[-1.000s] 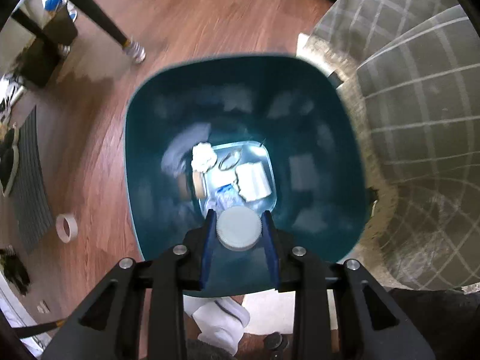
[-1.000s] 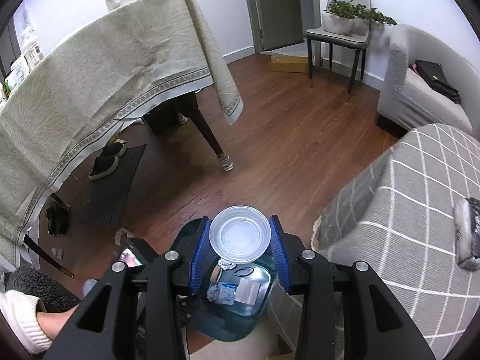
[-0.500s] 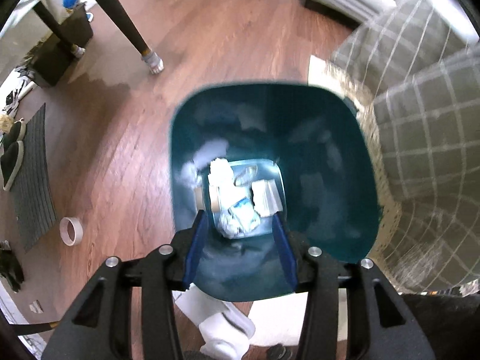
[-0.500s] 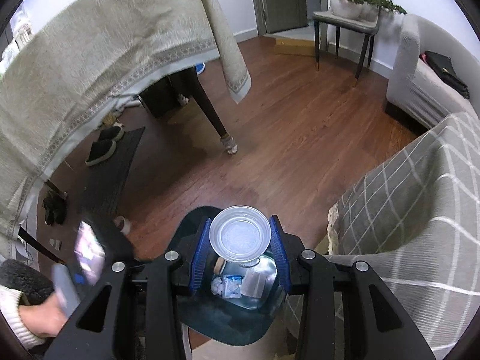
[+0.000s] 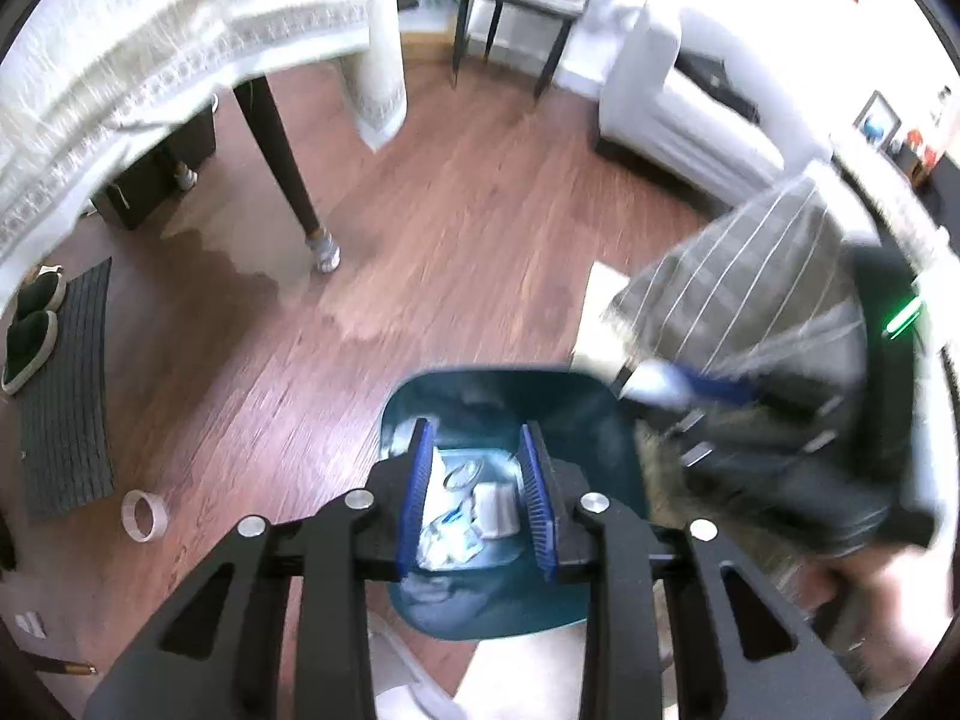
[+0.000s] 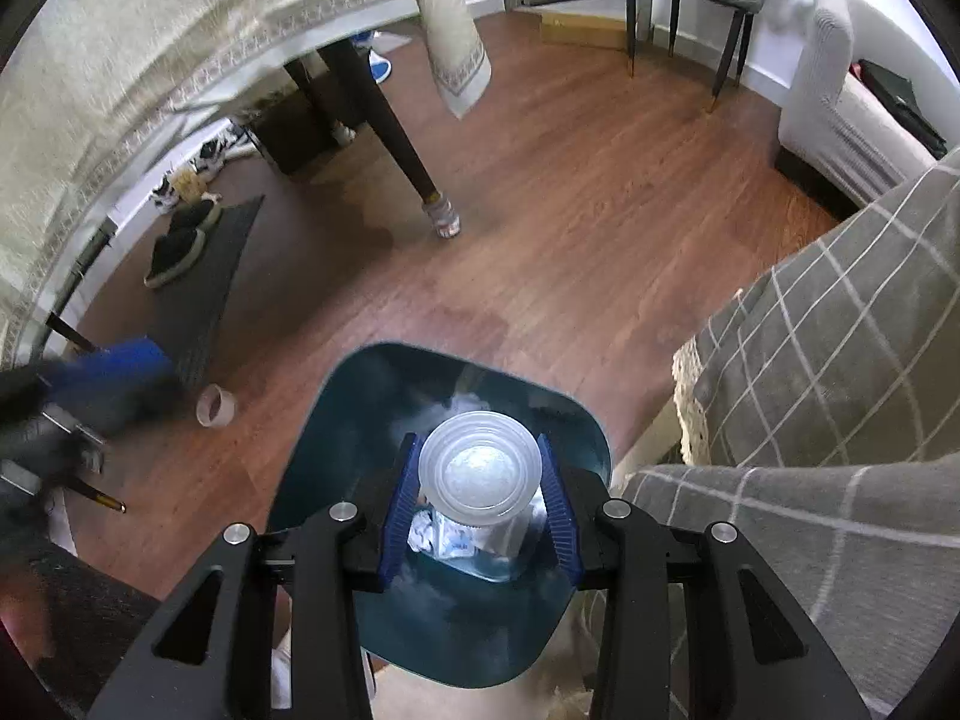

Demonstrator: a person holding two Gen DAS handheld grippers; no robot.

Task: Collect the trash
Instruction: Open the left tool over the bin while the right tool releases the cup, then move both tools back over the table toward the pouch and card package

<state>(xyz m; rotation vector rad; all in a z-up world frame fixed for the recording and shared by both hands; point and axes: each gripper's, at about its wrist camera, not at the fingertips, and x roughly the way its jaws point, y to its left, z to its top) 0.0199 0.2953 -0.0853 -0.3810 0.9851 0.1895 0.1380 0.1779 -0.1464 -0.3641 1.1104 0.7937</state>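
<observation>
A teal bin [image 5: 498, 387] stands on the wood floor, with crumpled paper and wrappers [image 5: 456, 531] at its bottom. My left gripper [image 5: 477, 498] hangs above the bin's near side. Its jaws are closing, and between the blue pads I see only the bin. My right gripper [image 6: 480, 495] is shut on a clear plastic cup [image 6: 480, 471], seen end-on and held over the bin [image 6: 360, 378], with the trash [image 6: 441, 534] showing below it. Each gripper appears as a blur at the edge of the other's view.
A cloth-covered table [image 6: 180, 30] with a dark leg [image 6: 390, 120] stands behind the bin. A tape roll [image 5: 144, 516] lies on the floor to the left, near a mat with slippers [image 5: 60, 384]. A sofa under a plaid throw [image 6: 840, 360] crowds the bin's right side.
The white round lid left my left gripper and fell into the bin, and that gripper then rose and tilted up. My right gripper sank toward the bin, still holding the cup.
</observation>
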